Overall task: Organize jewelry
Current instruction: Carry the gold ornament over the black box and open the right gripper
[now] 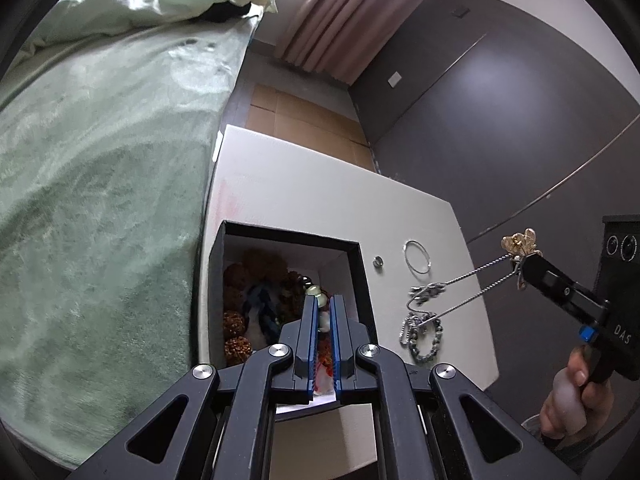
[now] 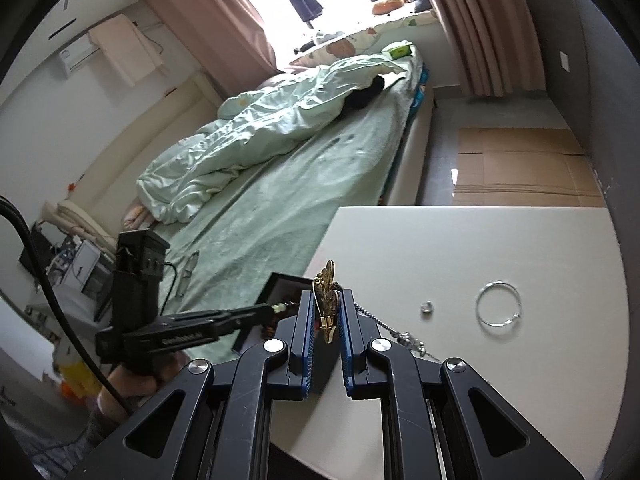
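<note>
Tongs are lifting a gold butterfly brooch (image 2: 327,300) with a twisted silver chain (image 1: 472,276) trailing from it, as jewelry is being sorted on a white worktop (image 1: 312,196) beside a green-covered bed (image 1: 100,180). The right tongs (image 2: 326,316) are pinching the brooch between their blue pads, holding it in the air to the right of the black jewelry box (image 1: 360,272), while the chain's lower end is hanging down to a tangled silver cluster (image 1: 424,294) and a dark beaded bracelet (image 1: 430,340) lying just right of the box. The left tongs (image 1: 324,320) are reaching into the box, nearly closed on a pale green bead piece (image 1: 316,294) among brown beaded balls (image 1: 236,320) and a blue cord (image 1: 262,300); whether the beads are actually gripped cannot be told. Farther right of the box, a thin silver hoop (image 1: 417,257) and a small ring (image 1: 377,261) are waiting on the worktop. The brooch looks light and stiff but thin-winged, so a hold on its body seems safer than on its edges. The chain appears limp and snag-prone, likely to drag the cluster and bracelet along if raised quickly.
</note>
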Tool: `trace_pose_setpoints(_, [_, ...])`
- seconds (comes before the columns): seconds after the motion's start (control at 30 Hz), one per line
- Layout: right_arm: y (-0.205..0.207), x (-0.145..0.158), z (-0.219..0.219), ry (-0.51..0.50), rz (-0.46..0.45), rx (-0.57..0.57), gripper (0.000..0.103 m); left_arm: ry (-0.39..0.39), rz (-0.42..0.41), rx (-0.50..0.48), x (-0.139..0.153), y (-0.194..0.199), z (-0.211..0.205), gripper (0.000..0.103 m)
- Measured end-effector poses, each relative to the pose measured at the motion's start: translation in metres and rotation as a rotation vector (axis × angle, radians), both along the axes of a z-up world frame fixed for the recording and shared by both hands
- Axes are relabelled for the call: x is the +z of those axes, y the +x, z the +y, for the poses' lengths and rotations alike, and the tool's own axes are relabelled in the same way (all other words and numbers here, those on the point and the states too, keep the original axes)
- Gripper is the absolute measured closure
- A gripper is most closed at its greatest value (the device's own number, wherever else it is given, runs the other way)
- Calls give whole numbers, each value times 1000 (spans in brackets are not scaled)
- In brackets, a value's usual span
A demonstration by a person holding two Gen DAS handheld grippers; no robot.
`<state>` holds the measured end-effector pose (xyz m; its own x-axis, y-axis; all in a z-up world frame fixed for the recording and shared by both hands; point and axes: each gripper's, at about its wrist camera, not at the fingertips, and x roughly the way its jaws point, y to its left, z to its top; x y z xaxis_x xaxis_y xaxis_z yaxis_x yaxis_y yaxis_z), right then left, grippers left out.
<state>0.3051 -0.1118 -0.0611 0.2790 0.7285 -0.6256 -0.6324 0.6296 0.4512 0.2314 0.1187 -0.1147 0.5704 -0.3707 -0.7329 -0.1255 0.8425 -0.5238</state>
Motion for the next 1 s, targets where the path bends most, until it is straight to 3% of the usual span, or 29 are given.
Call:
trace_pose_setpoints(0.1, [-3,1,10,-1,2,17,90,-18,6,-1,3,-2,5,95])
trace_pose_setpoints(0.17, [-5,1,18,4,7,35,90,-25,-8,6,8,-5,9,84])
trace_pose_setpoints(0.23, [-8,1,26,11,18,52,90,-37,-36,21,15,-11,14,49])
trace_pose_setpoints(0.3, [-8,-1,32,26,40,65,90,-37,-71,46,22,-17,20,36])
trace_pose_setpoints(0.77, [-7,-44,76,93,245,115,90,-41,-102,94,35,-40,47,36])
trace_pose_setpoints(1.0, [-5,-53,84,75,283,100,89,-36,-102,103,38,-46,52,36])
